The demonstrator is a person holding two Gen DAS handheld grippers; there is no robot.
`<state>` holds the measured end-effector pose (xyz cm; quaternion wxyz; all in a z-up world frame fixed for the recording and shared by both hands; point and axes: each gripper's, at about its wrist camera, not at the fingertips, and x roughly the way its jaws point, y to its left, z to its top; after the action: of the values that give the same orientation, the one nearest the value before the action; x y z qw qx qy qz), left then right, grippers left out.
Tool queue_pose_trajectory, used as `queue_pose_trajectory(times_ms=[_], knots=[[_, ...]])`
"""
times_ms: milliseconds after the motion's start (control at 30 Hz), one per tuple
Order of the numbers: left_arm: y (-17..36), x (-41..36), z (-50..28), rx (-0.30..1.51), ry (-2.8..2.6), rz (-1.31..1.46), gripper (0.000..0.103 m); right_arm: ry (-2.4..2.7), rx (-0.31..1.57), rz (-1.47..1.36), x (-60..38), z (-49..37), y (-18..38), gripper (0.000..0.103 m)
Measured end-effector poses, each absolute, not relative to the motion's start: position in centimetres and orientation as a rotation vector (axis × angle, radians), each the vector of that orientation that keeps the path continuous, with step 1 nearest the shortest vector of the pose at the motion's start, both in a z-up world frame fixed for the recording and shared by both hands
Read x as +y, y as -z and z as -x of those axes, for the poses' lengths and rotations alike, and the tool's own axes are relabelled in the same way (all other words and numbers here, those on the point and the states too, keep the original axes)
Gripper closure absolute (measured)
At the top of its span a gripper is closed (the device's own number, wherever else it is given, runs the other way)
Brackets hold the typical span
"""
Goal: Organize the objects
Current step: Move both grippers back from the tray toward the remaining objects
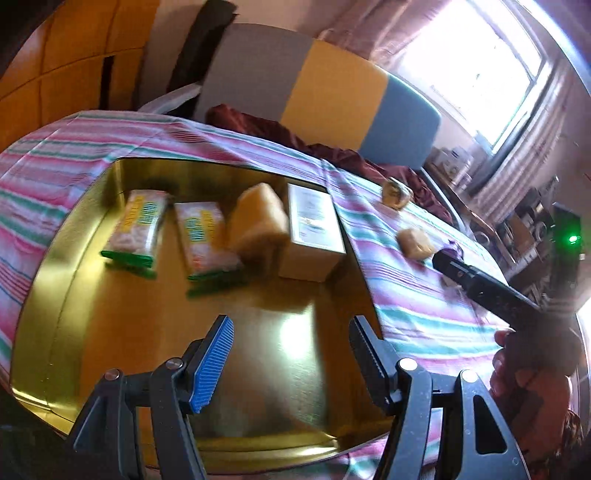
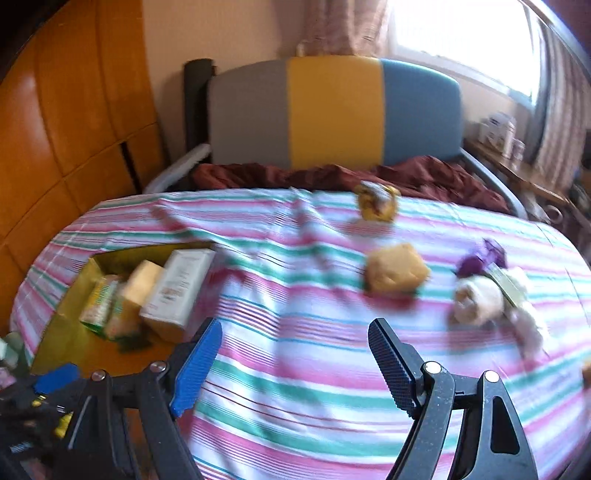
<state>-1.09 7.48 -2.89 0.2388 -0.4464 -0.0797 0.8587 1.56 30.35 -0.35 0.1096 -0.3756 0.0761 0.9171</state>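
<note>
Blown-out window backlight; motion blur, curved fisheye edges.

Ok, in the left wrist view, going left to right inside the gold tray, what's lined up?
Left snack packet → second snack packet → yellow sponge → white box, all inside the gold tray.
</note>
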Motion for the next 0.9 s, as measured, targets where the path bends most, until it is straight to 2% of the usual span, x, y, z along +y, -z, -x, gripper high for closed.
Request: queue_pose_trajectory(times_ms=[433, 667, 900], knots=[[1.7, 14.6, -2.2, -0.007, -2.216, 1.161, 0.036, -2.411, 0.305, 1.103, 42.6, -8.7, 5.7, 0.021], [2.4, 18.4, -4.1, 0.086, -2.131, 1.181, 0.036, -2.288, 0.370, 0.970, 52.2, -9.9, 4.6, 0.021], [3.1, 20.7, -5.5, 0.156, -2.082, 1.202, 0.036, -2.280, 0.405, 0.965, 56.8, -8.3, 5.0, 0.021]])
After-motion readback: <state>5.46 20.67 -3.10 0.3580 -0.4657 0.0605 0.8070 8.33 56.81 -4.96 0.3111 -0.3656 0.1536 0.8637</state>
